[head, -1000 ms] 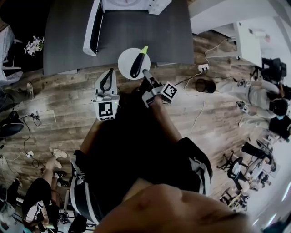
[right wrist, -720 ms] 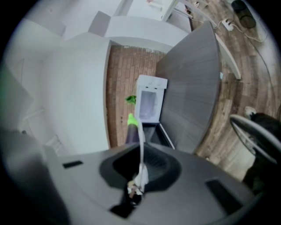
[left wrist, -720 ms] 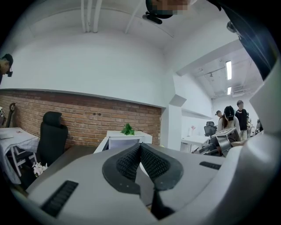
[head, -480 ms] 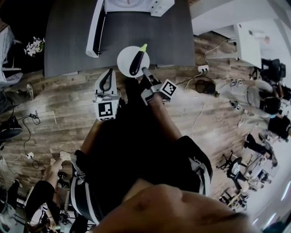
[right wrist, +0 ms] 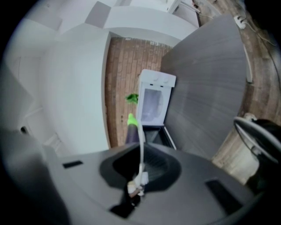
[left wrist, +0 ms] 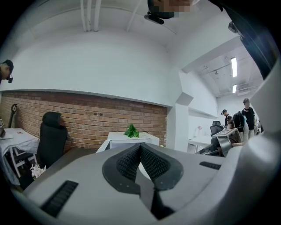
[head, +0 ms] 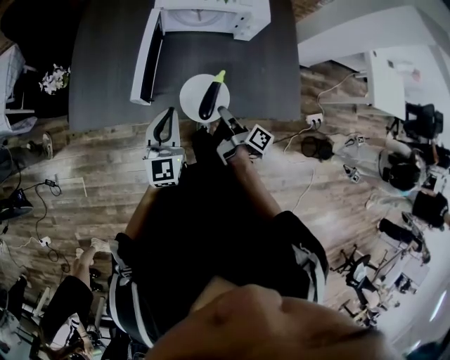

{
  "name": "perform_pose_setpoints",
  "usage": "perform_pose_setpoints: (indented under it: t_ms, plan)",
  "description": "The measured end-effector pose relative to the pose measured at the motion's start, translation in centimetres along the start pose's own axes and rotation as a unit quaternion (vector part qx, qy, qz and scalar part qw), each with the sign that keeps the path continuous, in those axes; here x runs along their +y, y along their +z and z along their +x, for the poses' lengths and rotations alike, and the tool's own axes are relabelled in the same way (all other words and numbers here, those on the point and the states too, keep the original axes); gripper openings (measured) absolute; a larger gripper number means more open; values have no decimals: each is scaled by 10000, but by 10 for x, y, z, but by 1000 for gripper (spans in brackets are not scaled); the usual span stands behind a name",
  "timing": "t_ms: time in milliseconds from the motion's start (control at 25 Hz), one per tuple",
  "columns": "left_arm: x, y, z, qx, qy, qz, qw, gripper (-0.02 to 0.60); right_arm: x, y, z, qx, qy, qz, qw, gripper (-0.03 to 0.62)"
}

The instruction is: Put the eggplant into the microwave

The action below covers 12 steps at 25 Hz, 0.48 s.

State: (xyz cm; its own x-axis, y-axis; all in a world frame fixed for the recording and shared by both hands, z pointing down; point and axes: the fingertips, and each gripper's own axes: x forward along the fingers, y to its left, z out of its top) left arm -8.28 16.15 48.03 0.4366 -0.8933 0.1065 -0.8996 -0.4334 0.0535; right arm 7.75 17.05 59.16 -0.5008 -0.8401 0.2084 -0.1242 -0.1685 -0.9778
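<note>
A grey table [head: 105, 70] bears the open microwave [head: 246, 21].

Cuts off the microwave [head: 246, 17] at the head view's top edge. Hides the lower eggplant [right wrist: 130, 132] behind the body of the right gripper [right wrist: 141, 154] in its own blurred view; shows the plate [right wrist: 140, 132] only edge-on.

Eggplant [head: 209, 99]: dark purple, long and slim, with a bright green stem end pointing far, toward the microwave [head: 211, 13]. It lies flat along the middle of a round white plate [head: 190, 95], over the near edge of the dark grey table [head: 105, 70]. Microwave: white, at the far side of the table. Its door [head: 146, 55] is swung open to the left, leaving the cavity exposed. Eggplant and microwave are well apart.
</note>
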Motion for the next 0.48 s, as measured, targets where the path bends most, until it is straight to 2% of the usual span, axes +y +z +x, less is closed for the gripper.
perform_pose_setpoints:
  t_ms: [480]
  plan:
    - [2, 11, 81, -6, 361, 145, 9992, 37, 1, 68, 51, 432, -52, -257, 9987, 40]
